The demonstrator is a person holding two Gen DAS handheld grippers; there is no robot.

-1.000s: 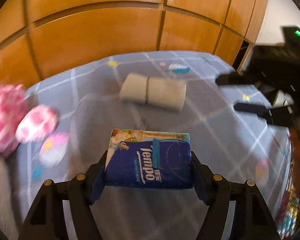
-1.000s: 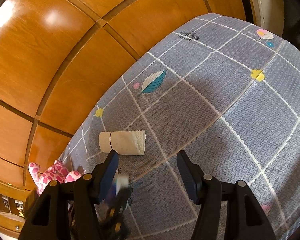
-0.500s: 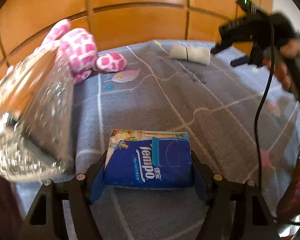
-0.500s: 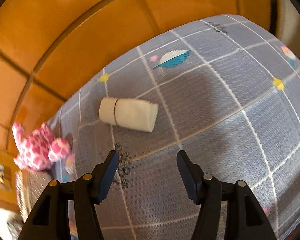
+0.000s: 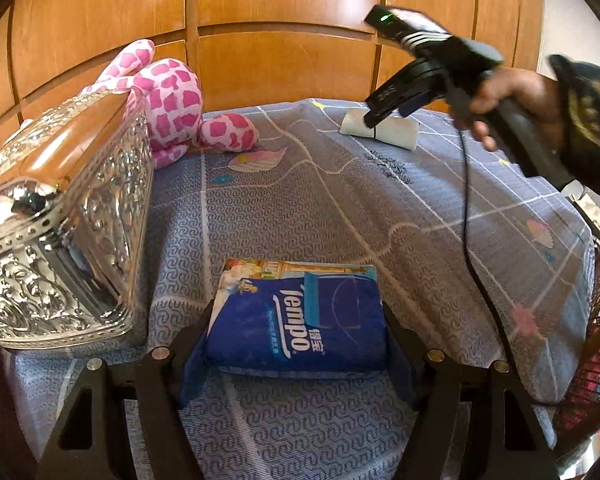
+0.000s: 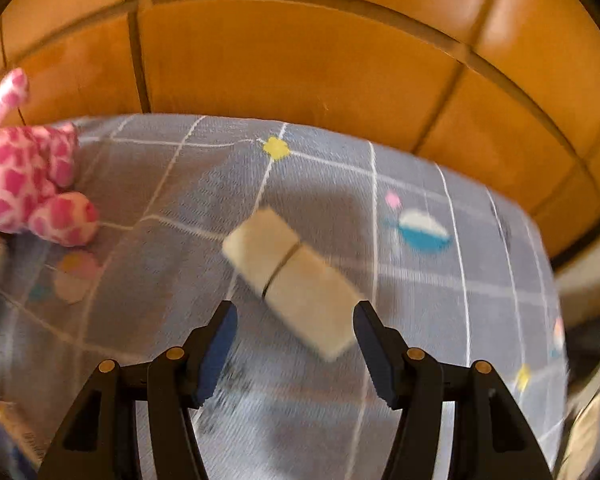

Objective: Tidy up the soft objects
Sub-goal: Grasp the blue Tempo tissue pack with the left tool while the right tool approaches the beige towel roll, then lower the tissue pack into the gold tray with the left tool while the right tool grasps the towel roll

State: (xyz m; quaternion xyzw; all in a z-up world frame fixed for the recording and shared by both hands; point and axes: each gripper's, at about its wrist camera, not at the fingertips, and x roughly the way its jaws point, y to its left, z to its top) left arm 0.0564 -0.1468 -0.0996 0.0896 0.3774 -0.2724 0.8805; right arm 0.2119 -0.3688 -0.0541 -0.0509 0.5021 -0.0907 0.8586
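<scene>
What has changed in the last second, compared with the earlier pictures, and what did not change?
The left gripper carried the blue tissue pack across the bed, away from the rolled towel, to beside the silver box. The right gripper rolled and moved in on the towel, which now lies just ahead of its open jaws, not yet gripped. Unchanged: the left jaws stay shut on the pack; the towel and the pink plush toy lie where they were.

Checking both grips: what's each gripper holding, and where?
Left gripper clamps the blue tissue pack by its two short ends. Right gripper holds nothing.
</scene>
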